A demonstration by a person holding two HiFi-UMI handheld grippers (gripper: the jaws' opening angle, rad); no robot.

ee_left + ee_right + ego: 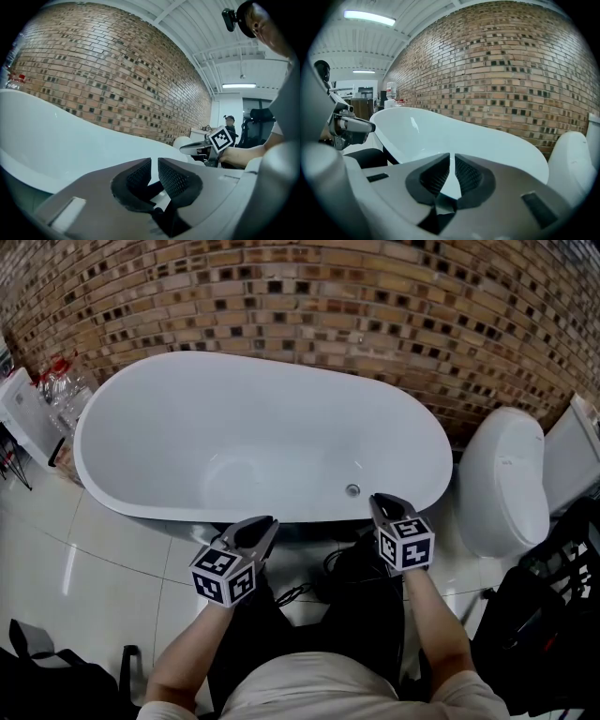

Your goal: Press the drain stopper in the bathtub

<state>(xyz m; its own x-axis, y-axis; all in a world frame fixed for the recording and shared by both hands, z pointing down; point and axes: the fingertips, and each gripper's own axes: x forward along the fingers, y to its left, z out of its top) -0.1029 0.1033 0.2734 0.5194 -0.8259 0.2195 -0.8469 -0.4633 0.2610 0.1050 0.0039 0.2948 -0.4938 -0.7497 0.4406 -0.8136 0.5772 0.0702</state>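
A white oval bathtub (272, 367) stands against a brick wall. Its small round metal drain stopper (352, 489) sits low on the tub's inner wall at the near right. My left gripper (266, 525) is held outside the near rim and is shut with nothing in it. My right gripper (378, 501) is also shut and empty, just this side of the rim and a little right of the stopper. In the left gripper view the left gripper (154, 162) points along the tub (56, 140). The right gripper view has the right gripper (452, 159) facing the tub (440, 129). Neither gripper view shows the stopper.
A white toilet (506, 479) stands right of the tub, its tank behind it. Clear bottles (61, 382) and a white box (23, 413) sit at the tub's left end. Black bags (525, 634) lie on the tiled floor. The person's dark-clad legs are below the grippers.
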